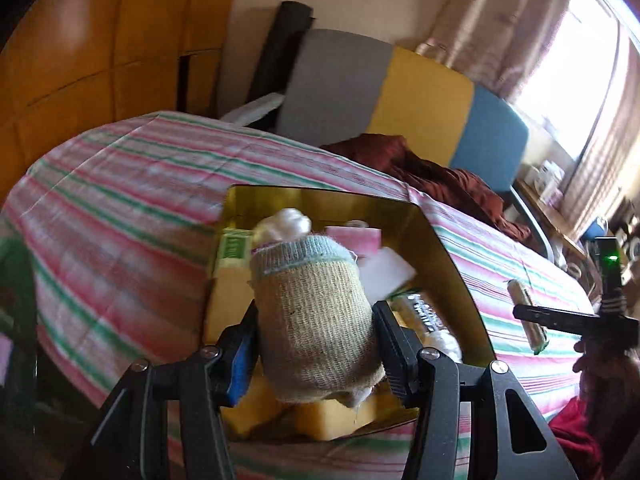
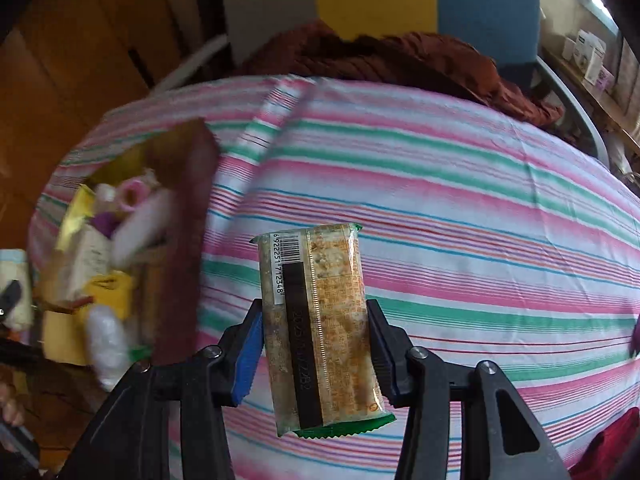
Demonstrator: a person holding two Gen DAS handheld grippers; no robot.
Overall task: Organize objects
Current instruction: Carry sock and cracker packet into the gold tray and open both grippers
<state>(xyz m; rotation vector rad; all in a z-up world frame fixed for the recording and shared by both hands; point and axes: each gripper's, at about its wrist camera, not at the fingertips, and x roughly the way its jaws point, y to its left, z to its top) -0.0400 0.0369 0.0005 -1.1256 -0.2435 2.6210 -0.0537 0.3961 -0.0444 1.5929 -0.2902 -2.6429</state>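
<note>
My left gripper [image 1: 316, 320] is shut on a rolled beige sock [image 1: 312, 308] with a pale blue cuff, holding it over an open box with a gold inside [image 1: 440, 240]. The box holds sponges, packets and small rolls. My right gripper [image 2: 316, 332] is shut on a clear snack packet [image 2: 320, 328] with a barcode and a green serrated edge, lifted above the striped cloth [image 2: 460, 208]. In the right wrist view the box [image 2: 184, 216] stands to the left, blurred. The right gripper [image 1: 532, 312] with its packet shows at the right edge of the left wrist view.
A table with a pink, green and white striped cloth [image 1: 120, 184] carries everything. Behind it stands a grey, yellow and blue chair [image 1: 420, 100] with a rust-brown cloth [image 1: 432, 168] on it. A wooden wardrobe [image 1: 100, 40] stands on the left. Shelves with boxes [image 2: 592, 56] line the right.
</note>
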